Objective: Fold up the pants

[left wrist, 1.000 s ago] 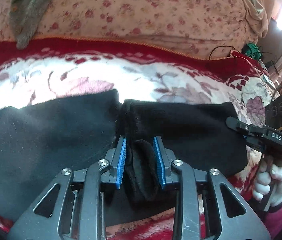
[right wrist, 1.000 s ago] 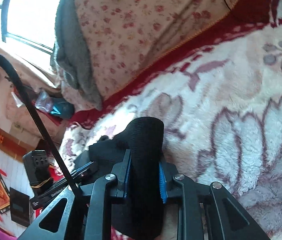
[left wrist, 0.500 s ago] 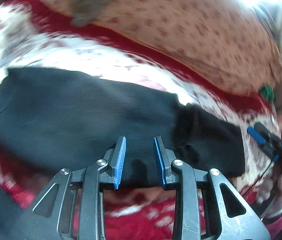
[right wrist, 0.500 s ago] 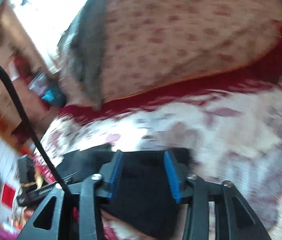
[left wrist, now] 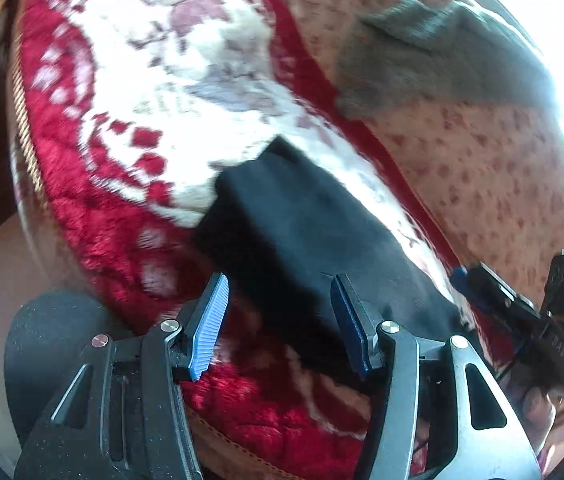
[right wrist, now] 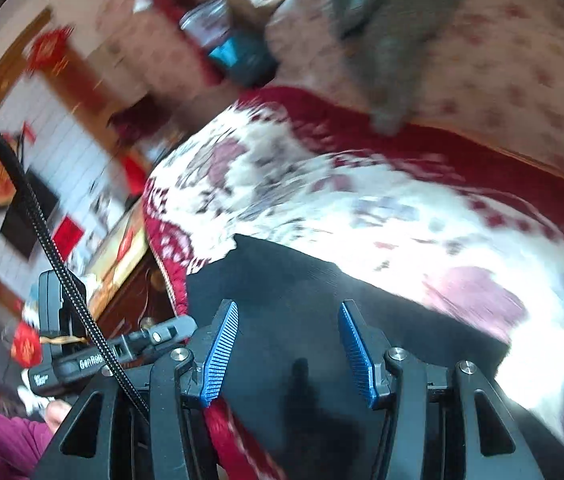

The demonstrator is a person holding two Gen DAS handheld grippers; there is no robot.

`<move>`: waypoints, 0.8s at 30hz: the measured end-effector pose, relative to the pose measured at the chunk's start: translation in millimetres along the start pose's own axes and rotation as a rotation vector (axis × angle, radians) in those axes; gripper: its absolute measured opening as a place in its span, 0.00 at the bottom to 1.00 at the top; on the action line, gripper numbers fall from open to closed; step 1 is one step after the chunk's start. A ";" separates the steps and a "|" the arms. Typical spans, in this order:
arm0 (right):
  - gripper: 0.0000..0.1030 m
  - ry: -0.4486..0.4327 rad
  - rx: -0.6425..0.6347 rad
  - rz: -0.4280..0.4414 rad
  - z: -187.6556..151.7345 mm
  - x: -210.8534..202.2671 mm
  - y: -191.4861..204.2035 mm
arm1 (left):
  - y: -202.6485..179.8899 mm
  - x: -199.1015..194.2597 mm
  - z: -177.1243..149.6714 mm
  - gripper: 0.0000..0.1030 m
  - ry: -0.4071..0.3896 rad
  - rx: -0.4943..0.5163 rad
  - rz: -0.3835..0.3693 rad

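Both grippers have let go of the black pants (left wrist: 302, 236) since a second ago, when each had a bunched bit of the dark fabric pinched between its blue pads. Now the pants lie flat on the red and white floral blanket (left wrist: 130, 92), near its edge, and both views have swung round a lot.

Left gripper (left wrist: 280, 320) sits over the near end of the pants with its jaws spread, having just been opening, nothing between them but air above the cloth. Right gripper (right wrist: 288, 354) is the same deal: jaws apart after opening up, hovering over the pants, not pinching anything.

Behind the blanket there's a pale flowered quilt (left wrist: 482, 152) with a grey garment (left wrist: 422, 56) draped on it. Everything's pretty motion-blurred.
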State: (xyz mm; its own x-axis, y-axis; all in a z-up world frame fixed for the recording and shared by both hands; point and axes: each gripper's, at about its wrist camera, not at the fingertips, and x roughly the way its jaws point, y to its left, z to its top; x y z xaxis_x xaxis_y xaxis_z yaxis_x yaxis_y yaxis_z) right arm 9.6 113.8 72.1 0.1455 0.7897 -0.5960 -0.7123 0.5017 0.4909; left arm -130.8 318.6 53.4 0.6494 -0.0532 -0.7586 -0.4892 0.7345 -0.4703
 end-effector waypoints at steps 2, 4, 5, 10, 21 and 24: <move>0.50 0.046 -0.063 -0.011 14.4 28.6 11.2 | 6.1 1.8 0.5 0.51 -0.002 -0.019 -0.014; 0.50 0.086 -0.137 -0.044 26.5 55.2 23.6 | 9.8 5.1 2.0 0.51 -0.004 -0.035 -0.024; 0.50 0.102 -0.172 -0.047 31.0 65.2 28.3 | 12.4 8.1 2.3 0.51 -0.003 -0.044 -0.021; 0.51 0.213 -0.334 -0.067 51.3 118.4 52.2 | 18.2 25.2 3.1 0.58 0.021 -0.078 -0.035; 0.45 0.375 -0.402 -0.074 66.3 192.1 52.9 | 14.2 35.6 4.5 0.80 -0.019 -0.077 -0.082; 0.30 0.362 -0.424 -0.102 63.3 198.4 54.8 | 15.0 36.8 6.5 0.78 -0.031 -0.080 -0.097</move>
State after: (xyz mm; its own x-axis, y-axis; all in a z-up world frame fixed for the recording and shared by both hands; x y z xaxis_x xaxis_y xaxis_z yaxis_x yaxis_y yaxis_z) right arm 42.8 320.4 21.0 0.0371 0.5358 -0.8435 -0.9313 0.3246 0.1652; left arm -110.4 332.1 21.4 0.7129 -0.1000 -0.6941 -0.4672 0.6704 -0.5764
